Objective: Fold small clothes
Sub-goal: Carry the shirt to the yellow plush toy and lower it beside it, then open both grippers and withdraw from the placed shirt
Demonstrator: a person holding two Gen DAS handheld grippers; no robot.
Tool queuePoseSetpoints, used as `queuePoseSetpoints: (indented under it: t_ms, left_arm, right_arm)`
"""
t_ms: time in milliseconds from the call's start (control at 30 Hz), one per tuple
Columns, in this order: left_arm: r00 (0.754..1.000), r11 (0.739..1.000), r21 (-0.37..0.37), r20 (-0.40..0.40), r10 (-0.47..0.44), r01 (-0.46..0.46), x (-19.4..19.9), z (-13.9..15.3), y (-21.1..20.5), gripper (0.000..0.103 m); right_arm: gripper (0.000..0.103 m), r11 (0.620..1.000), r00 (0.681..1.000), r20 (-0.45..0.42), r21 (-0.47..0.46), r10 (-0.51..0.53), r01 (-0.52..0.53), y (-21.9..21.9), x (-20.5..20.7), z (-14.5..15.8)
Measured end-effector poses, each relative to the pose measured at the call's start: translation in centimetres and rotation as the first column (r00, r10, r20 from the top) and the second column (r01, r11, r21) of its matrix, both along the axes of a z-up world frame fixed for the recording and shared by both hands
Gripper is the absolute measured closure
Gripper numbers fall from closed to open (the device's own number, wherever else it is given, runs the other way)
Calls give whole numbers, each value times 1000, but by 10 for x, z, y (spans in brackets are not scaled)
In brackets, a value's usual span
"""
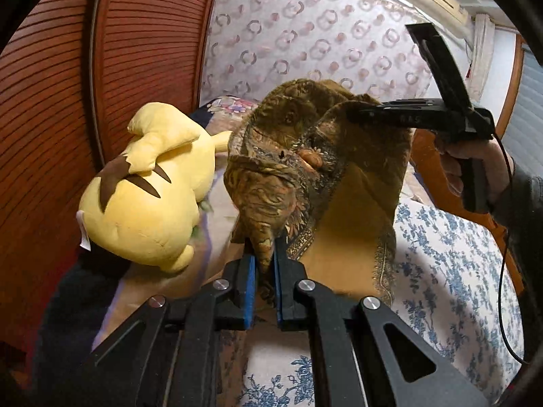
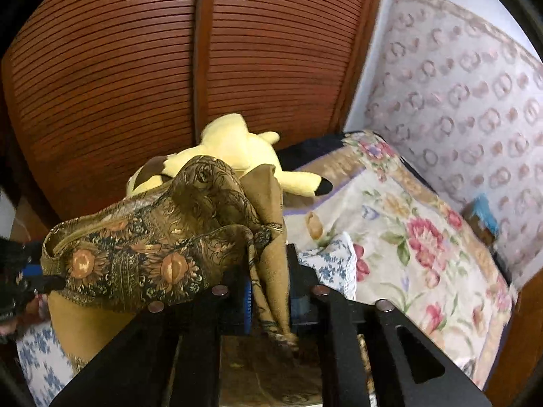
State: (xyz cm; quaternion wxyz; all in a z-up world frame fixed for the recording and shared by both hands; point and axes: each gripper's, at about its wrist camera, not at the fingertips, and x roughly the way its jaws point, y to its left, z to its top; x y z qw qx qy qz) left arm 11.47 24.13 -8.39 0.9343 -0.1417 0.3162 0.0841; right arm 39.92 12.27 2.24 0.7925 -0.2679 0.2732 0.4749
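Note:
A brown patterned cloth [image 1: 288,169] with an ochre inner side hangs bunched in the air above the bed. My left gripper [image 1: 264,257] is shut on one corner of it between blue pads. My right gripper [image 1: 353,112] shows in the left wrist view at the upper right, shut on another edge of the cloth. In the right wrist view the cloth [image 2: 163,247] drapes over my right gripper [image 2: 271,291], which is shut on a fold of it. The left gripper [image 2: 34,274] is at the far left edge, clamping the cloth there.
A yellow plush toy [image 1: 146,196] lies on the bed to the left, close to the cloth; it also shows in the right wrist view [image 2: 244,149]. A blue-flowered sheet [image 1: 451,254] and a floral quilt [image 2: 407,237] cover the bed. A brown slatted wardrobe door [image 2: 135,84] stands behind.

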Motion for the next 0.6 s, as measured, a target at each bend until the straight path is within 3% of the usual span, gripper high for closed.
queuePoseSetpoints:
  t_ms: [100,267,400,600]
  left_arm:
    - [1000,1000,22,3,7,-8,-2,6,-2,93]
    - [999,999,34,53,-8,7,-14,24,-8,76]
    - [995,998,60,87,-39,34,-20,39,-22,63]
    - [985,987,115,114,-126,113,-23,59,-61,55]
  right_arm:
    - [76,997,997,-13,23,-74,75,-5,-2,-1]
    - [62,987,991,-34,91,-130,133,-31,-15,9]
    - [55,979,990,-38,146,-139,143,-61,-49,14]
    - [40,957,984,-45,231,-172,178,-125,-108,10]
